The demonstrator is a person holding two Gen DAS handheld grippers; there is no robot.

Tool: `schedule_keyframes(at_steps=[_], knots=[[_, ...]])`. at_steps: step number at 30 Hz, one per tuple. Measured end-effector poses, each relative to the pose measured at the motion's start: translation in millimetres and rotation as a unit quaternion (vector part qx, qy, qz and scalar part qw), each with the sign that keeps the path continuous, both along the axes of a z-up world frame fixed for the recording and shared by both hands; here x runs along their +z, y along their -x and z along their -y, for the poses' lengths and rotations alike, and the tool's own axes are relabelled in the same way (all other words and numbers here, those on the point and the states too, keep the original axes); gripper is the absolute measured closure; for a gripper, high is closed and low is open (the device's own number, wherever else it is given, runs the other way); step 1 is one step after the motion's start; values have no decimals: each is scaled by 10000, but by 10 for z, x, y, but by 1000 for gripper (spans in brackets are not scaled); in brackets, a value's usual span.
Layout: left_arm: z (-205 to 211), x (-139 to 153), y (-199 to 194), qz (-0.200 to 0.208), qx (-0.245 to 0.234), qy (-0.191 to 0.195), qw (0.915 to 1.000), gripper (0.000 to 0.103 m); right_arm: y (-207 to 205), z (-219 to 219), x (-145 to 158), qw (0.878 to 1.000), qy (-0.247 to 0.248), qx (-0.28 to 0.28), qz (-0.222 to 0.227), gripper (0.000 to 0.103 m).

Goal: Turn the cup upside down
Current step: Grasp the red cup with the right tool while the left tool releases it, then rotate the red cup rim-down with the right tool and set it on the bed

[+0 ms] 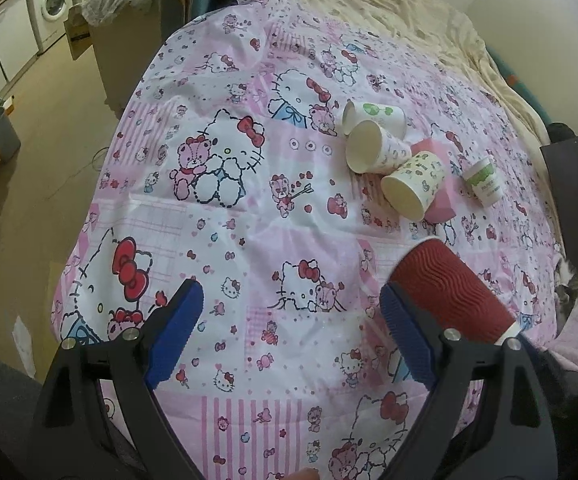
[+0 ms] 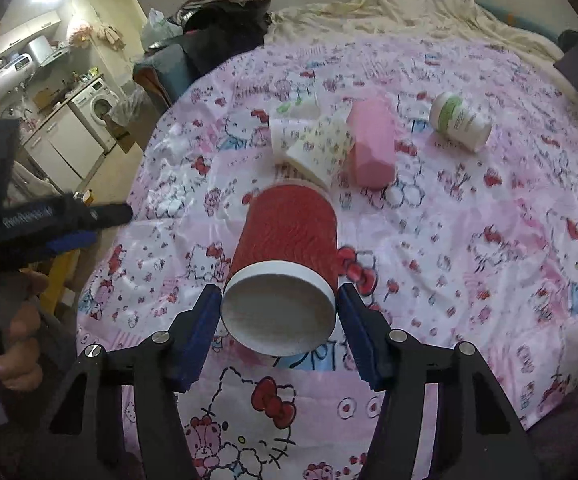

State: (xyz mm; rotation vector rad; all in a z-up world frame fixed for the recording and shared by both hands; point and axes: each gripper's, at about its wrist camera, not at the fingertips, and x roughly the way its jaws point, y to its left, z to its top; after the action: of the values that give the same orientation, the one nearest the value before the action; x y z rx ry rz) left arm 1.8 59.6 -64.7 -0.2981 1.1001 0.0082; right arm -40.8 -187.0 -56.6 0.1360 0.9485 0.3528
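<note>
A red ripple-walled paper cup [image 2: 285,248] is held sideways above the bed, its white base facing the right wrist camera and its mouth pointing away. My right gripper [image 2: 279,320] is shut on the cup near its base, blue pads on both sides. In the left wrist view the same cup [image 1: 449,292] shows at the right, just beyond my left gripper's right finger [image 1: 407,340]. My left gripper [image 1: 289,328] is open and empty above the Hello Kitty sheet [image 1: 249,208].
Several white patterned paper cups [image 1: 381,148] lie on their sides by a pink block [image 2: 371,144]. A small green-and-white cup [image 2: 459,120] lies apart to the right. A cream blanket [image 2: 409,12] covers the far bed. The floor and a washing machine [image 1: 55,0] are at left.
</note>
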Motion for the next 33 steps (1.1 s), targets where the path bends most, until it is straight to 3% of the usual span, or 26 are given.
schedule_keyframes(at_steps=[7,10,13,24,33], knots=[[-1,-13,0,-13,58,-8,10000,15,-152,62,250,9995,125,231,-174,41],[1,-12,-8,-11,42,-29,10000,15,-278,89,303,9983,77,329,-471,41],[0,-4,-17,7,51,-43,10000,15,-348,63,345,9984,292,362,-313,42],[-12,2,-19,16,106,-28,9999,15,-900,-226,278,9949,682,637,-377,42],[-72,44,-18,110,157,-11,9998,15,-1039,-379,82,9919,856,823,-456,42]])
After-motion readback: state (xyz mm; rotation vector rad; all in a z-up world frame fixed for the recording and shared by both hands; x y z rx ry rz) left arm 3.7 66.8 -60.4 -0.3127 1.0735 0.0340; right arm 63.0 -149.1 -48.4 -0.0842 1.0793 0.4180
